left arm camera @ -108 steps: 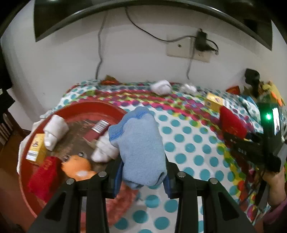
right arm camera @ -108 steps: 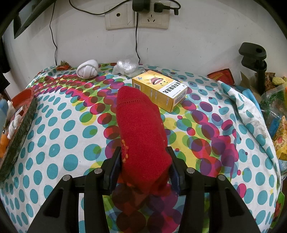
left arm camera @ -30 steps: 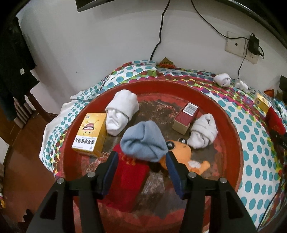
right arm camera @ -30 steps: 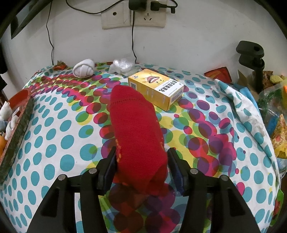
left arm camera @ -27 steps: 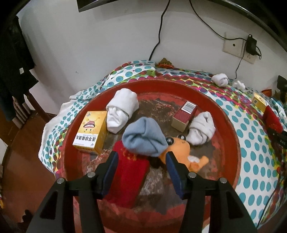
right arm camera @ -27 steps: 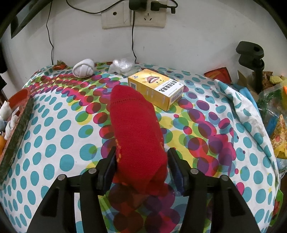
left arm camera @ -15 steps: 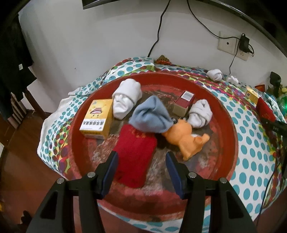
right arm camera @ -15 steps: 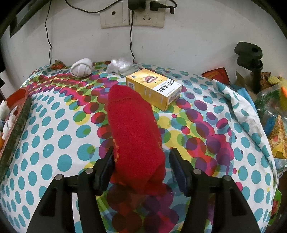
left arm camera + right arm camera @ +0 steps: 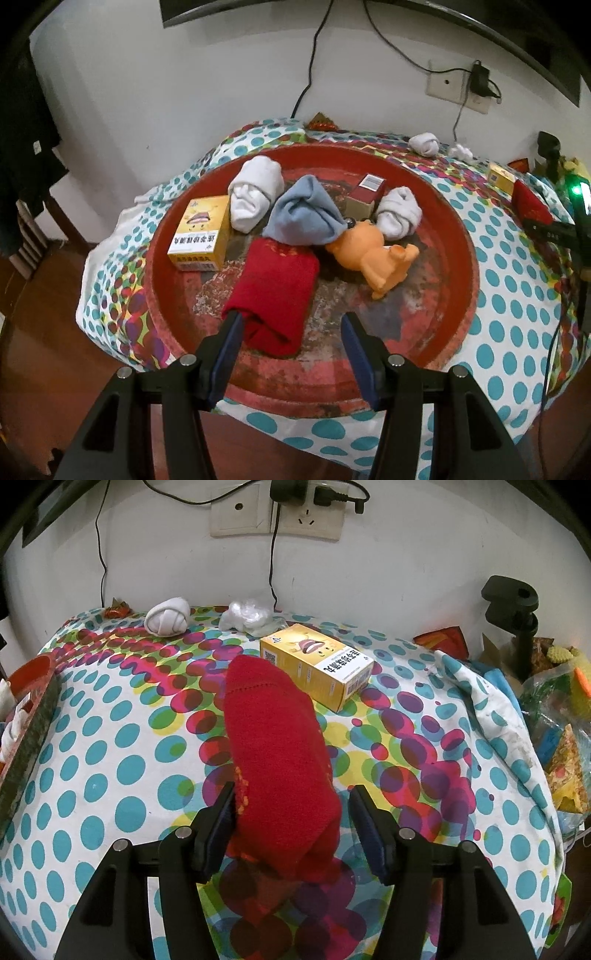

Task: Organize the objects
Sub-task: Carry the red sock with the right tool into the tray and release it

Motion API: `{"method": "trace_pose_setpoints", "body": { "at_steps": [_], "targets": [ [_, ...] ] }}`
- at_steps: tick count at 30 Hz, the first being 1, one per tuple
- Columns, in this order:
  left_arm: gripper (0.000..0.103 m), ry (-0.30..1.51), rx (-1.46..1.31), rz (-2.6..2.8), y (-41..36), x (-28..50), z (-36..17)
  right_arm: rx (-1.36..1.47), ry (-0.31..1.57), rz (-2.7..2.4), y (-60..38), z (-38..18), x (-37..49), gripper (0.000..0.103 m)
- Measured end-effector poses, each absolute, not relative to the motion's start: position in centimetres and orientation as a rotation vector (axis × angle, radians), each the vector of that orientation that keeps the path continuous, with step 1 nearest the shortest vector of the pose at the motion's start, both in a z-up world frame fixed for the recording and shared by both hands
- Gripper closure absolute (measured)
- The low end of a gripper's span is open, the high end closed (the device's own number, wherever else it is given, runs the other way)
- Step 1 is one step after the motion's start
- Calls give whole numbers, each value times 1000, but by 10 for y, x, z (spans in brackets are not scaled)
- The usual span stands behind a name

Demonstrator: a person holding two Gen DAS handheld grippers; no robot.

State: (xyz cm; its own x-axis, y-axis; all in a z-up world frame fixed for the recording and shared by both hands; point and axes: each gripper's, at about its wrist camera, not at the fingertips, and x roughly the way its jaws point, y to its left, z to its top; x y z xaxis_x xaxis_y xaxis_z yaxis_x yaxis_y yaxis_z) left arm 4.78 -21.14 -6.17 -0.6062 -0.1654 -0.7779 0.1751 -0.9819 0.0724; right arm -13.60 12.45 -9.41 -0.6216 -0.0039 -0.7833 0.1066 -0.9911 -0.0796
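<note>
Left wrist view: the left gripper (image 9: 291,325), jaws apart and empty, hangs at lower centre above the near rim of a round red tray (image 9: 463,236) that fills the middle of the frame on a polka-dot tablecloth (image 9: 517,288). In the tray lie a rolled red sock (image 9: 275,288), a grey-blue sock (image 9: 304,218), two white sock rolls (image 9: 255,192) (image 9: 399,212), an orange toy animal (image 9: 373,251), a yellow carton (image 9: 201,232) and a small red box (image 9: 365,195). Right wrist view: the right gripper (image 9: 290,808) at lower centre has its jaws spread; a second rolled red sock (image 9: 275,749) stands between them, touching the left pad, with a gap at the right pad. Behind it, upper centre, lies another yellow carton (image 9: 317,664).
</note>
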Motion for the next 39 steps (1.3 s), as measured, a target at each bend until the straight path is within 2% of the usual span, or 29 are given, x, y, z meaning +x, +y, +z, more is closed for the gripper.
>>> {"method": "trace_pose_setpoints", "body": {
  "at_steps": [13, 16, 18, 24, 39],
  "targets": [
    [47, 31, 1280, -2681, -217, 62, -58, 1345, 173, -2781, 125, -94, -134, 43],
    [47, 57, 1286, -2665, -225, 62, -59, 1352, 124, -2776, 126, -94, -131, 48],
    [47, 97, 1291, -2654, -232, 63, -61, 1355, 106, -2771, 124, -93, -128, 57],
    [47, 123, 1288, -2635, -240, 65, -60, 1374, 149, -2797, 113, -89, -126, 66],
    [47, 152, 1293, -2595, -249, 66, -61, 1222, 210, -2674, 28, -48, -107, 67]
  ]
}}
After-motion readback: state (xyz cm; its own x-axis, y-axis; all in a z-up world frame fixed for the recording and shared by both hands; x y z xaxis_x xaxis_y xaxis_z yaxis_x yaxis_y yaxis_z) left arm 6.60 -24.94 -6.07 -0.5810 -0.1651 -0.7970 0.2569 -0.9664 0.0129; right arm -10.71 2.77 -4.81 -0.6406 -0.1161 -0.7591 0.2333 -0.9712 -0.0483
